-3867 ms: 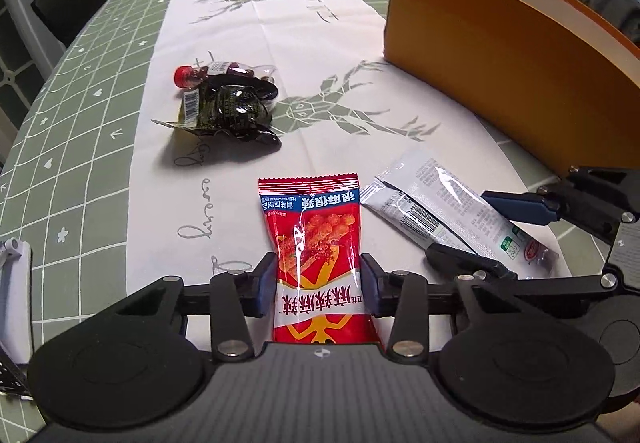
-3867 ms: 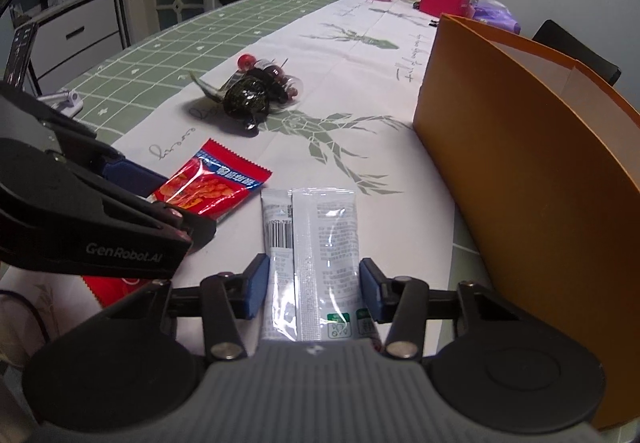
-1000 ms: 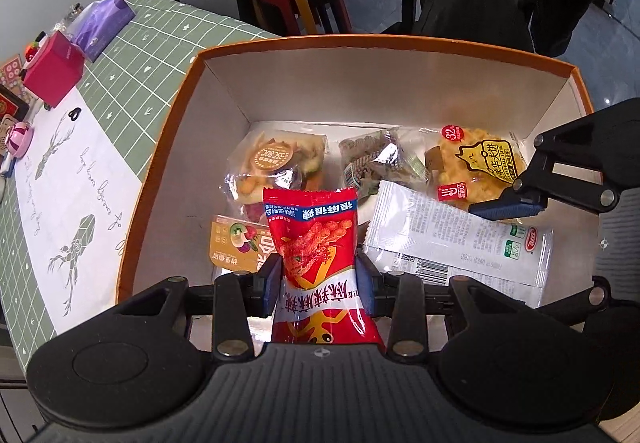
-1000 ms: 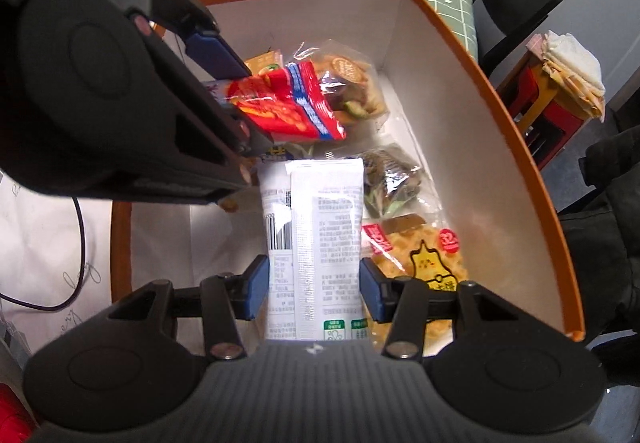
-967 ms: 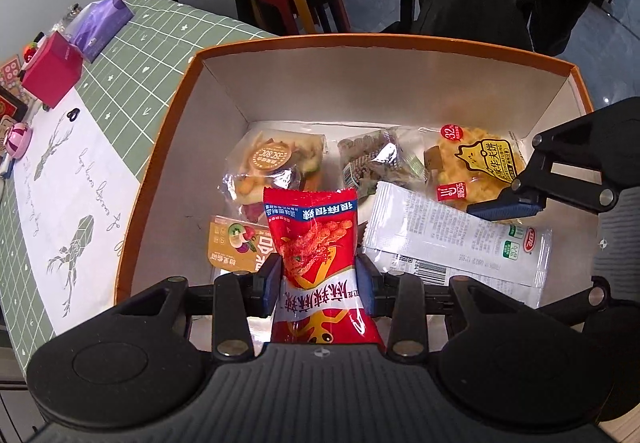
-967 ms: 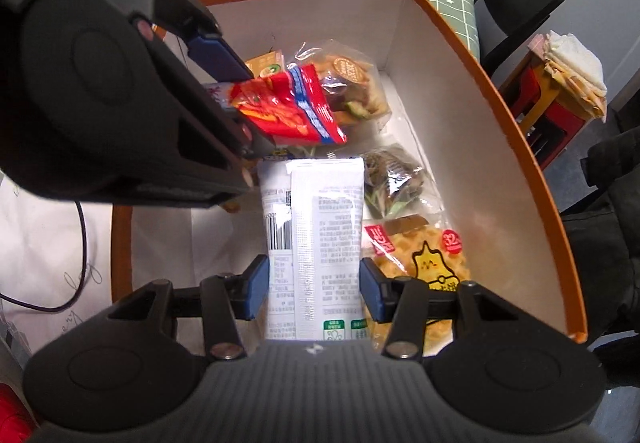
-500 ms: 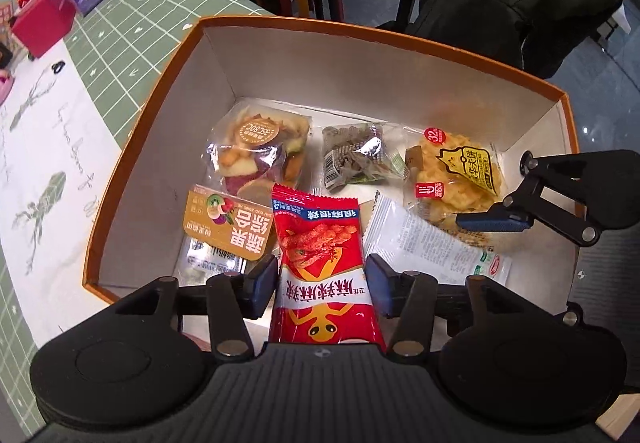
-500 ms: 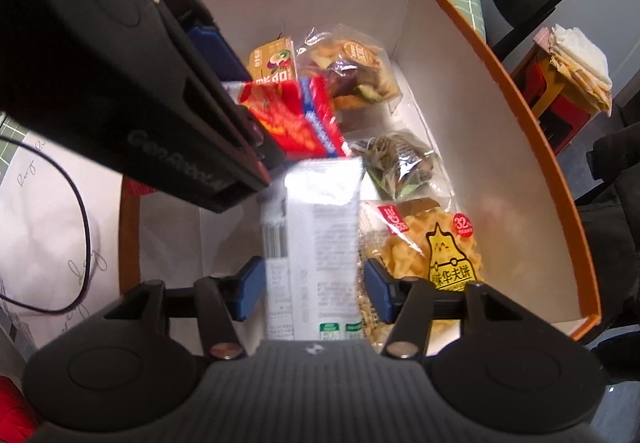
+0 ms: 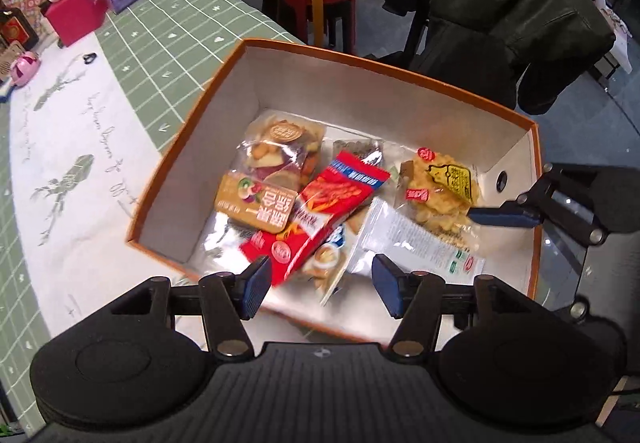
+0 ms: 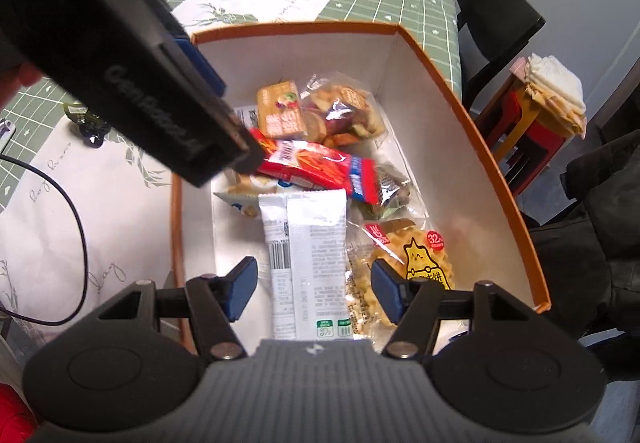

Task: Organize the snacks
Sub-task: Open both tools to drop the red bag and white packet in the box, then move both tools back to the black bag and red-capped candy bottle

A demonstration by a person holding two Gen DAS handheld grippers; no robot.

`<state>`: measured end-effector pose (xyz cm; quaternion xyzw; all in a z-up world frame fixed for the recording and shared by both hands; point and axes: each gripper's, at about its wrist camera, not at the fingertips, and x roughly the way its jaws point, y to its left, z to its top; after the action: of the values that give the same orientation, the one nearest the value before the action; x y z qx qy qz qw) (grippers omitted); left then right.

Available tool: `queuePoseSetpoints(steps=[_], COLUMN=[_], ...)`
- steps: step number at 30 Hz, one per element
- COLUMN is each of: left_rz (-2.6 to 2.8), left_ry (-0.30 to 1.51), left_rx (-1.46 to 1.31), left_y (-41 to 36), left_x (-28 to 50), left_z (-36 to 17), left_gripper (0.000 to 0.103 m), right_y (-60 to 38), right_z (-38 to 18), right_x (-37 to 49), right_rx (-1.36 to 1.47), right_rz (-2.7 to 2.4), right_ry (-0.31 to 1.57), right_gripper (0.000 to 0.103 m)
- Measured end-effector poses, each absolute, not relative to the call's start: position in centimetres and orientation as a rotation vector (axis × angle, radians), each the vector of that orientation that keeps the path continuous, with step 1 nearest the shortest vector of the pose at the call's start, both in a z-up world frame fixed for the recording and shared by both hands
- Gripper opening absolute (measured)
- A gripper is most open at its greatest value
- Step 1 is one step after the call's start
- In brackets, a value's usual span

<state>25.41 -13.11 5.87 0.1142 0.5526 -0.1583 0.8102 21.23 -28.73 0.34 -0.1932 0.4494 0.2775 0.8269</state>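
step: release into orange box (image 9: pixel 400 71) | left gripper (image 9: pixel 320 283): jaws wide apart, empty; red packet (image 9: pixel 320 211) just ahead, lying on other snacks | right gripper (image 10: pixel 312 287): jaws spread, gripping nothing; white packet (image 10: pixel 308 247) between them, in box | advice: lift both straight up, clear of wrappers and box rim
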Motion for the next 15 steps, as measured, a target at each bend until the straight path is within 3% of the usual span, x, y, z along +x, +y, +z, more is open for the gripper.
queuePoseSetpoints(steps=[15], left_rz=[-0.125], left_ry=[0.993], left_rx=[0.207], left_y=[-5.8], left_x=[16.6], left_z=[11.1], left_gripper=[0.068], right_y=[-23.9], right_z=[5.3], right_x=[14.9], right_rx=[-0.413], right_rz=[0.711], right_ry=[0.712], right_gripper=[0.069])
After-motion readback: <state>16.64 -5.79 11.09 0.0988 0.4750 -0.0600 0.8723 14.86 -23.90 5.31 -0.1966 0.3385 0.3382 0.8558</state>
